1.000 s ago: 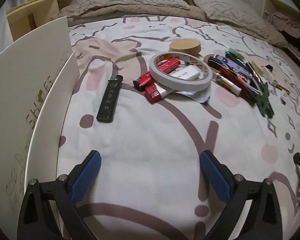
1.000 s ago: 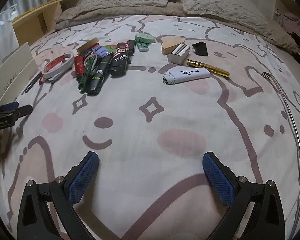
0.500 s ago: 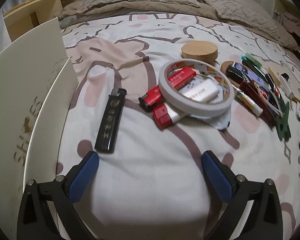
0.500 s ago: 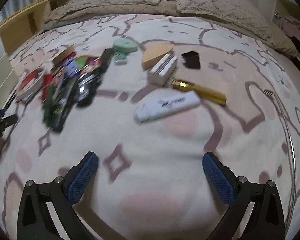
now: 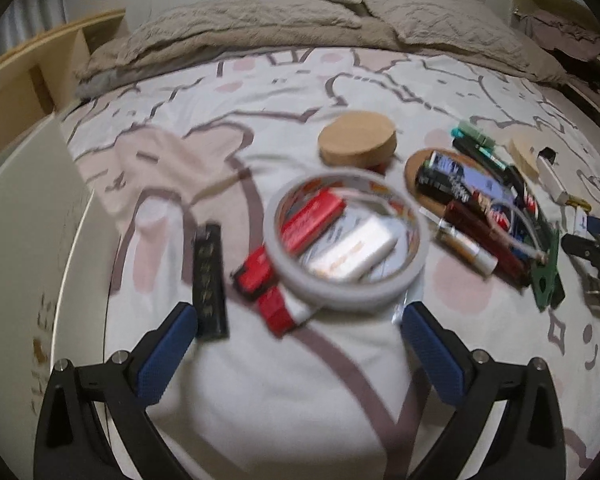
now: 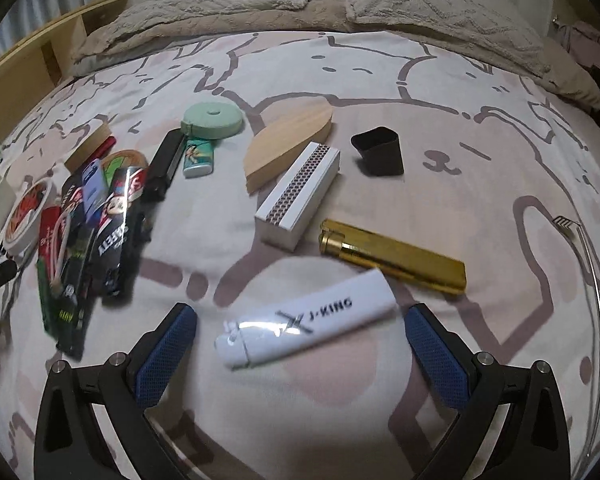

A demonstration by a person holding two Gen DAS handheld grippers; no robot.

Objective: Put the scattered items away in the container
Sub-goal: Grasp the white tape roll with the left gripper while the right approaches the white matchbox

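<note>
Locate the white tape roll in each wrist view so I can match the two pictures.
Left wrist: the white tape roll lies centre frame, just beyond the open left claw, ringing red lighters.
Right wrist: the same roll sits at the far left edge, small and partly cut off.
Shared landmark: the dark packet pile right of the roll.
</note>
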